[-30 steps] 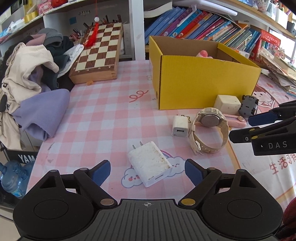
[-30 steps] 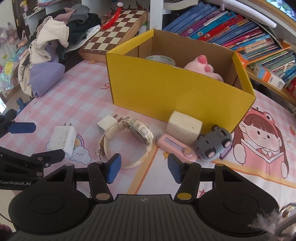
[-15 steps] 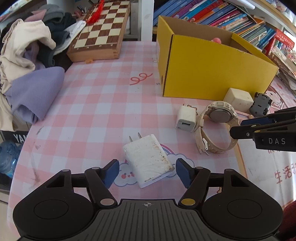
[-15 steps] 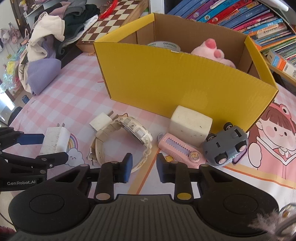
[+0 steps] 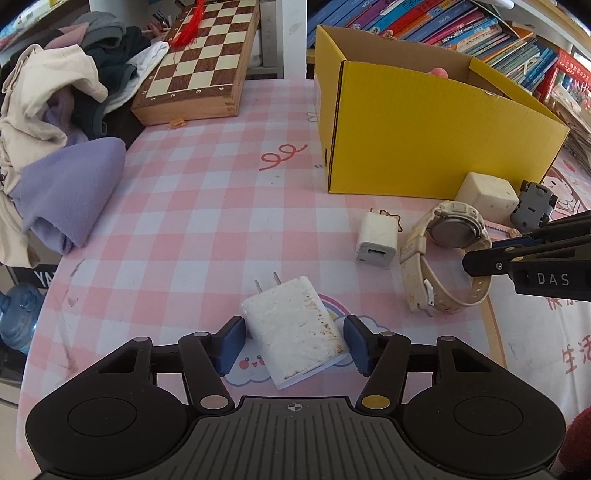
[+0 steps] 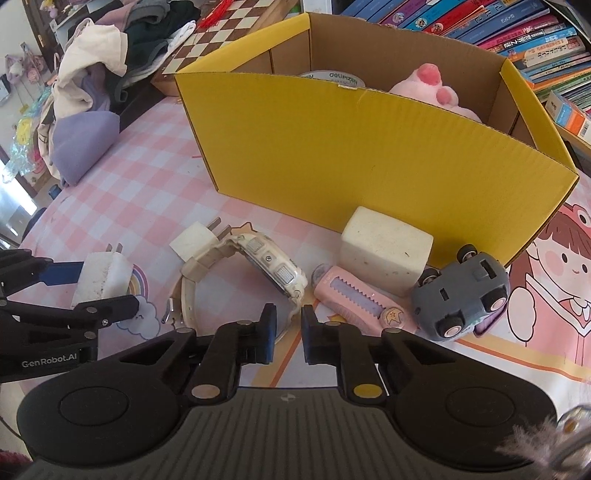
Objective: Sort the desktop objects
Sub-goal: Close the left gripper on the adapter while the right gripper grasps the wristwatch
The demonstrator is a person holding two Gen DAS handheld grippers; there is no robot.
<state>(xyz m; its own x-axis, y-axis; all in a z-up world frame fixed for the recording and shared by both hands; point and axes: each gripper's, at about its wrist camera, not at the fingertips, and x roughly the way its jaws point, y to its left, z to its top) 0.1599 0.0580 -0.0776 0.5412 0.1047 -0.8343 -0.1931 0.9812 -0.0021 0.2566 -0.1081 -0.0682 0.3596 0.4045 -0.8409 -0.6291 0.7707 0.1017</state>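
My left gripper (image 5: 294, 345) is open, its pads on either side of a dirty white charger (image 5: 295, 330) lying on the pink checked table; the left pad nearly touches it. The charger also shows in the right wrist view (image 6: 101, 280). My right gripper (image 6: 284, 334) has narrowed to a small gap around the strap of a cream watch (image 6: 255, 273), also in the left wrist view (image 5: 447, 254). A small white plug (image 5: 376, 240), a cream cube (image 6: 386, 254), a pink utility knife (image 6: 354, 299) and a grey toy car (image 6: 463, 288) lie by the yellow box (image 6: 369, 147).
The box holds a tape roll (image 6: 332, 77) and a pink plush (image 6: 432, 88). A chessboard (image 5: 199, 62) and a pile of clothes (image 5: 55, 122) sit at the far left. Books (image 5: 461, 29) line the shelf behind.
My left gripper moved forward and narrowed around the charger. My right gripper closed most of the way and came down onto the watch strap.
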